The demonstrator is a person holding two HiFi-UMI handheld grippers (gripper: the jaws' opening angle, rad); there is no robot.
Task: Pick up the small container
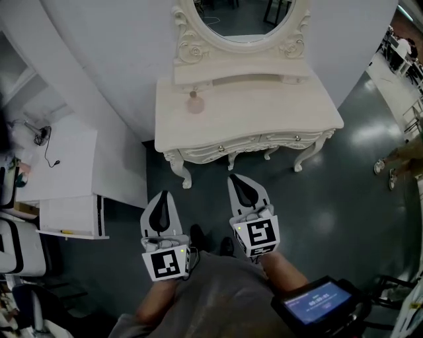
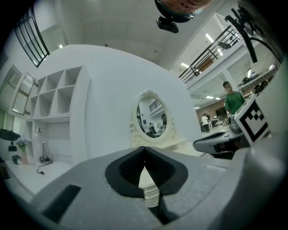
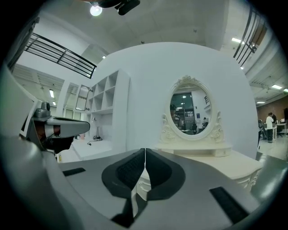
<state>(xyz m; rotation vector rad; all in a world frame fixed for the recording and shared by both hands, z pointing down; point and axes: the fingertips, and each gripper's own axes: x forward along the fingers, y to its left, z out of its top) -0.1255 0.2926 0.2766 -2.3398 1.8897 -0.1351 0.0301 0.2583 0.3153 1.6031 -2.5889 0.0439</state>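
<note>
A small pinkish container [image 1: 195, 102] stands on the left part of a cream dressing table [image 1: 264, 112], below its oval mirror [image 1: 241, 20]. Both grippers hang over the dark floor in front of the table, well short of the container. My left gripper [image 1: 163, 194] is shut with nothing in it, and its jaws meet tip to tip in the left gripper view [image 2: 144, 148]. My right gripper [image 1: 236, 177] is likewise shut and empty, with its tips touching in the right gripper view [image 3: 145, 151]. The container does not show in either gripper view.
A white desk [image 1: 66, 165] with a cable and a small lamp stands to the left, beside white wall shelves [image 3: 105, 96]. A device with a lit screen [image 1: 317, 302] sits at the lower right. A person's feet [image 1: 385, 171] show at the far right.
</note>
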